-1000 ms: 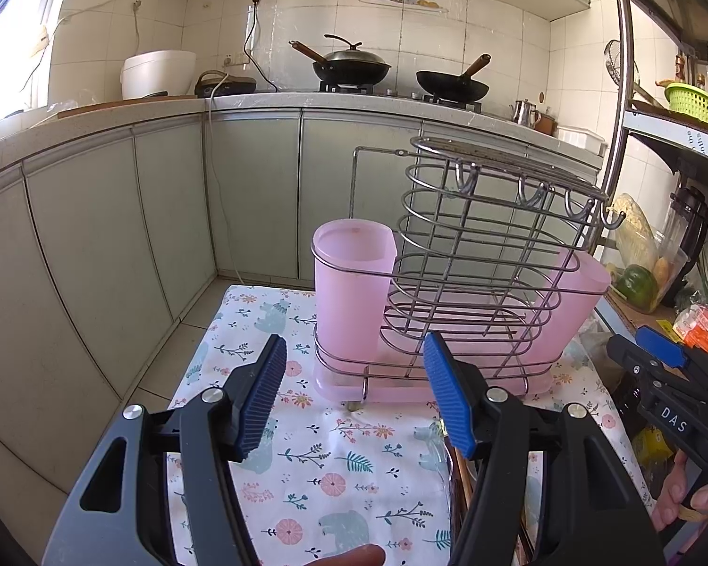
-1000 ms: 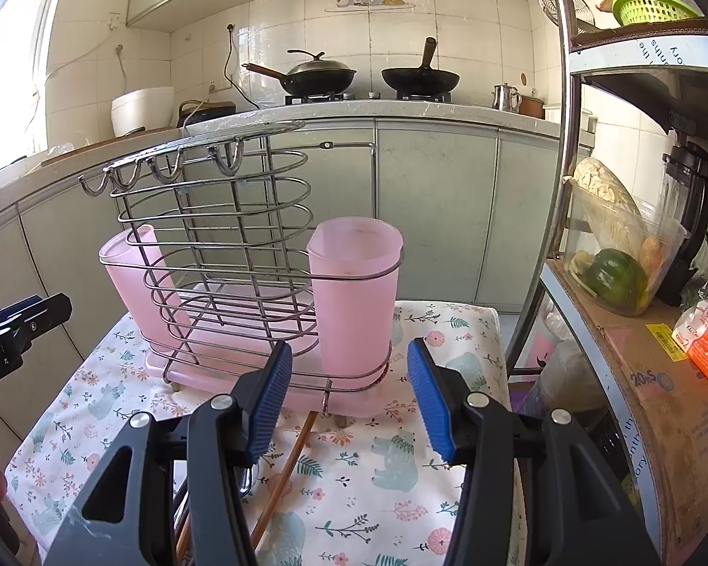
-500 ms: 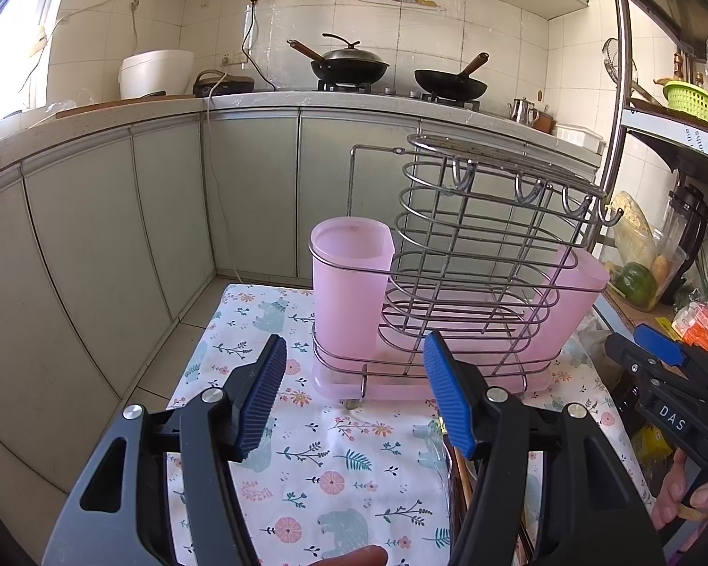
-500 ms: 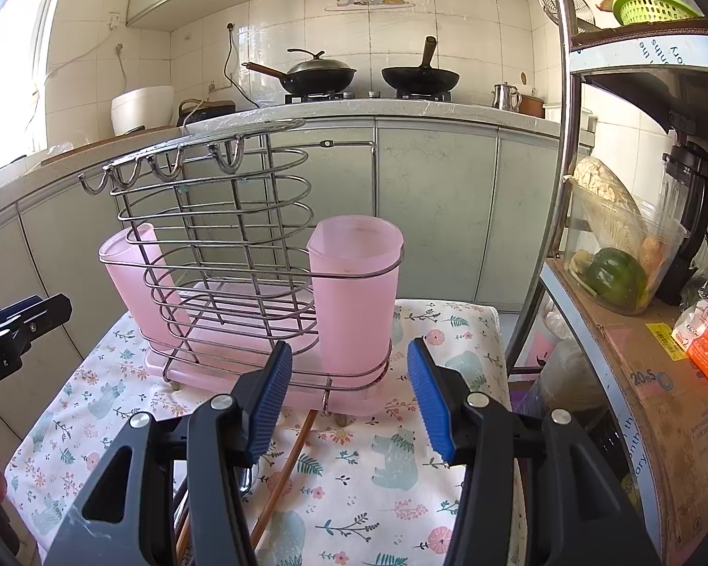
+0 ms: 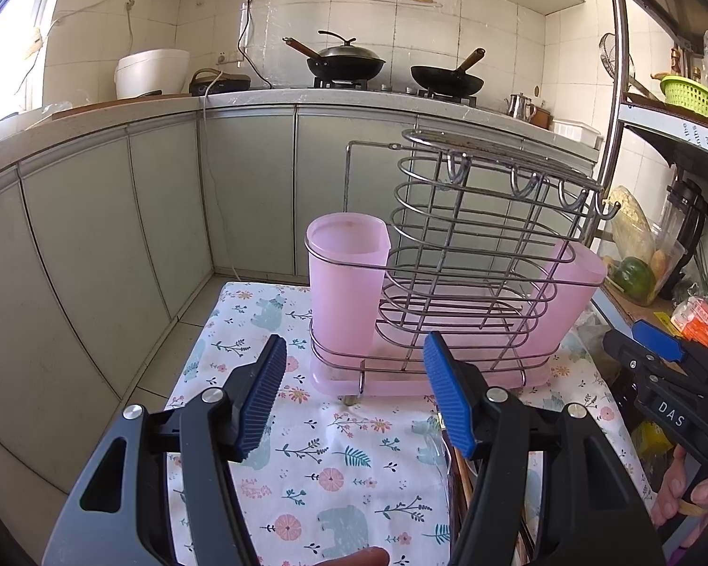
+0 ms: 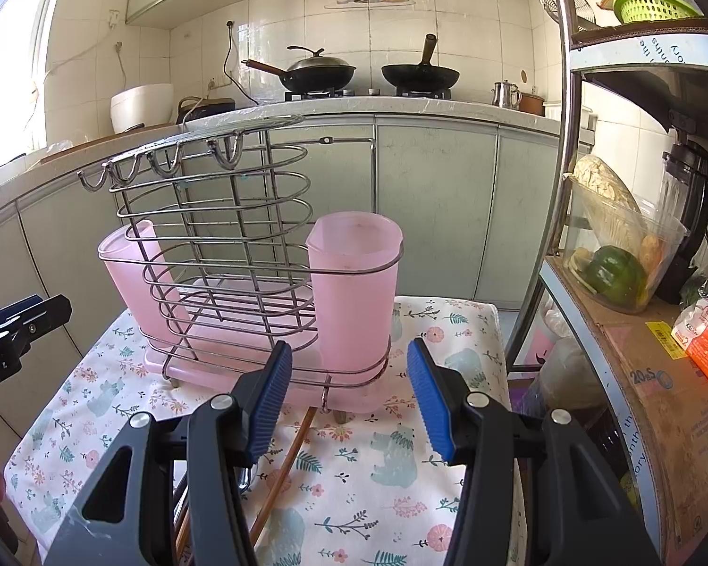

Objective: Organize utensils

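left gripper (image 5: 354, 396) gaping, empty | right gripper (image 6: 349, 401) gaping, empty | risk: chopsticks (image 6: 283, 471) lying half-hidden underneath, so a grab is risking slipping or nudging rack (image 6: 240, 283)

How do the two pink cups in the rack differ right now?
In the right wrist view, the near pink cup stands upright in the wire rack at its right end; the far pink cup leans outward at the left end, partly behind wires. Both look empty and translucent.

A: Where do the views sit?
B: Both look forward, low over the floral cloth (image 5: 316, 462), close to the wire rack (image 5: 472, 254): the left wrist view from its left end, the right from its right end.
A: Shared?
B: The rack (image 6: 222, 245), and the stove counter (image 6: 401, 106) behind.
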`<state>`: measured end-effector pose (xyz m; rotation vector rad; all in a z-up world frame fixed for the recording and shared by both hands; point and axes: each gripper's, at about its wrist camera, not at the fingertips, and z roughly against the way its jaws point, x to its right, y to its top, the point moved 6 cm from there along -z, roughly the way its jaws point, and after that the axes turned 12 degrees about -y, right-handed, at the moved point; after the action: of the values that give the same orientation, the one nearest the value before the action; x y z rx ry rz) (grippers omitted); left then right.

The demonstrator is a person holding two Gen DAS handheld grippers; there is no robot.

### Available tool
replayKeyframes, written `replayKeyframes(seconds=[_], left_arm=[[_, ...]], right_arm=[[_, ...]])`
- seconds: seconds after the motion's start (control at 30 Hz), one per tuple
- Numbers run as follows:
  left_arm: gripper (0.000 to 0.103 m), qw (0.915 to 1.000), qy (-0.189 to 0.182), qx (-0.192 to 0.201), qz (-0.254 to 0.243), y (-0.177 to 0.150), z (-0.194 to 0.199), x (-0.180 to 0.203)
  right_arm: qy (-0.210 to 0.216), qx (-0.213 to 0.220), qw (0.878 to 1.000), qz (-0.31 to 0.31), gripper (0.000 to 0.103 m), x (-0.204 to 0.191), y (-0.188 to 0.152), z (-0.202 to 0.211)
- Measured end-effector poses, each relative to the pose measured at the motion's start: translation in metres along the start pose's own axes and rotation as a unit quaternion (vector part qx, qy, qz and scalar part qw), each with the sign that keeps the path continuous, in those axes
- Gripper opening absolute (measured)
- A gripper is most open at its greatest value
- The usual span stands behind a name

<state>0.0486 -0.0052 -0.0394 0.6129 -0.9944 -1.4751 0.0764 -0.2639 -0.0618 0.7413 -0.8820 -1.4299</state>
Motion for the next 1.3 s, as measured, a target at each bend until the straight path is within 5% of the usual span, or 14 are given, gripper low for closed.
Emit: replayKeyframes(seconds=[0.27, 0.63, 0.77, 0.93, 1.07, 1.3], left_arm=[[0.061, 0.9997, -0.01, -0.022, -0.002, -0.008, -0.005, 0.0], [0.061, 0.9921, -0.064, -0.106, 0.016, -0.037, -0.027, 0.003], [0.06, 0.9824, -0.104, -0.154, 0.017, -0.055, -0.036, 0.012], [0.043, 0.9635, -0.15, -0.22, 0.028, -0.082, -0.051, 0.026], [0.03, 0.9506, -0.166, -0.26, 0.034, -0.102, -0.062, 0.035], [0.023, 0.9326, -0.182, -0.307, 0.055, -0.125, -0.077, 0.04]], right_arm=[[0.0, -0.023, 1.0, 0.001, 0.05, 0.0, -0.009, -0.005], [0.018, -0.088, 0.996, -0.006, 0.05, -0.001, -0.036, -0.022], [0.037, -0.109, 0.993, -0.001, 0.05, -0.007, -0.046, -0.024], [0.056, -0.13, 0.99, 0.002, 0.05, -0.015, -0.056, -0.025], [0.073, -0.148, 0.986, 0.003, 0.05, -0.023, -0.064, -0.026], [0.11, -0.172, 0.979, 0.002, 0.05, -0.035, -0.071, -0.025]])
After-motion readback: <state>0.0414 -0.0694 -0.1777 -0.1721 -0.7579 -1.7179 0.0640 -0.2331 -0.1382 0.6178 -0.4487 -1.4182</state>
